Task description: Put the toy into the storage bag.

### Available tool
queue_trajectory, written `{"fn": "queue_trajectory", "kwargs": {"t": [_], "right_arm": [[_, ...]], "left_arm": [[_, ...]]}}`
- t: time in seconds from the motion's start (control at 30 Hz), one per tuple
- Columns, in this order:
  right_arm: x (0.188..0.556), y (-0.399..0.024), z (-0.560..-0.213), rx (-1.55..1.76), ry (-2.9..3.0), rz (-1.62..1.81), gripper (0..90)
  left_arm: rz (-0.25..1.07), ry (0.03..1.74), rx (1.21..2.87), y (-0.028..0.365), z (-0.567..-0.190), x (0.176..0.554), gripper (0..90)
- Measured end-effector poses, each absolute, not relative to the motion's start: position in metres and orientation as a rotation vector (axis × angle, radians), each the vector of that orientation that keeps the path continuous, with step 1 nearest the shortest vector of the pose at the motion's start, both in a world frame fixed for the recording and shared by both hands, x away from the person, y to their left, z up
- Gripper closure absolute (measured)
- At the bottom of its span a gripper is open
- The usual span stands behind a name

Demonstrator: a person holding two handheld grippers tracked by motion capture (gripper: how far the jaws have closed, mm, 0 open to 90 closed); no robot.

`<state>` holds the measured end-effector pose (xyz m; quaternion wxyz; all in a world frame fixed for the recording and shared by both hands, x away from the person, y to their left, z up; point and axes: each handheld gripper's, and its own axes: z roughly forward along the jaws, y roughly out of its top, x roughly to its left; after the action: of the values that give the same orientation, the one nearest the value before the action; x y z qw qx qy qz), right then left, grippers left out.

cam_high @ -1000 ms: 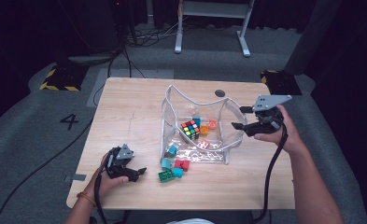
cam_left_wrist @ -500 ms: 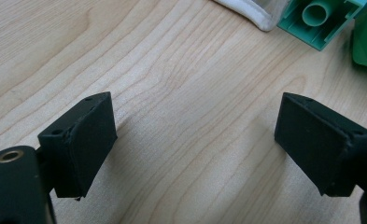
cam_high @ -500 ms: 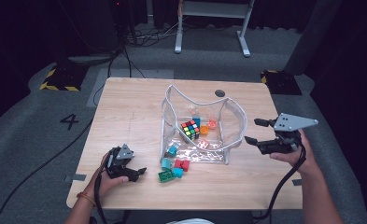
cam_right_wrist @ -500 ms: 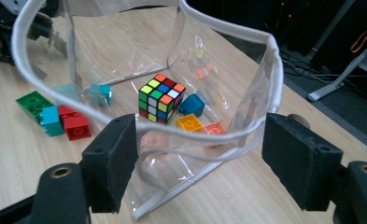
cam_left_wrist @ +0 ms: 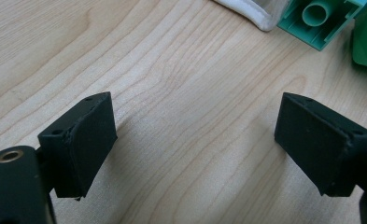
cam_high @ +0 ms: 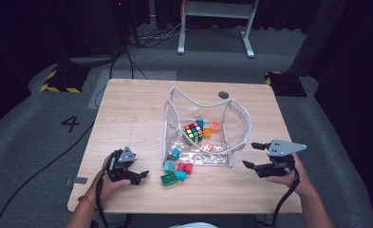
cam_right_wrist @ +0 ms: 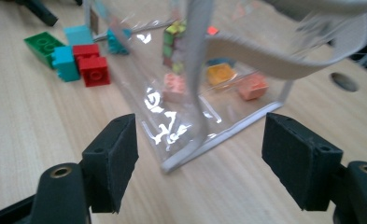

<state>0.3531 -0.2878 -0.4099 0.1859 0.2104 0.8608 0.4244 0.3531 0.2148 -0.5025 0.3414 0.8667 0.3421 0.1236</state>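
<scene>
Bare table [cam_high: 127,114] left of clear bag [cam_high: 208,142]; loose blocks [cam_high: 177,172] crowd bag's near-left corner.

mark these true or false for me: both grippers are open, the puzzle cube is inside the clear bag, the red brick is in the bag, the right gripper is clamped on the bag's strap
1. Both grippers are open: true. The left gripper and right gripper have nothing between their pads.
2. The puzzle cube is inside the clear bag: true.
3. The red brick is in the bag: false. It lies on the table in front of the bag, beside the green brick.
4. The right gripper is clamped on the strap: false. Its jaws stand apart, short of the bag.
</scene>
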Motion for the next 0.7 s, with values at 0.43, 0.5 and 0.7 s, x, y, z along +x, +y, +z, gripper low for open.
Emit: {"fn": "queue_trajectory", "kwargs": {"t": [0.43, 0.5, 0.7], "right_arm": [[0.344, -0.248, -0.464, 0.557, 2.54, 1.275, 37.1], [0.344, -0.24, -0.47, 0.536, 2.543, 1.288, 38.8], [0.345, -0.21, -0.477, 0.492, 2.588, 1.306, 47.6]], "left_arm": [[0.321, 0.89, 2.254, 0.215, -0.503, 0.353, 12.8], [0.321, 0.89, 2.253, 0.215, -0.503, 0.353, 12.8], [0.322, 0.889, 2.256, 0.215, -0.502, 0.353, 12.9]]}}
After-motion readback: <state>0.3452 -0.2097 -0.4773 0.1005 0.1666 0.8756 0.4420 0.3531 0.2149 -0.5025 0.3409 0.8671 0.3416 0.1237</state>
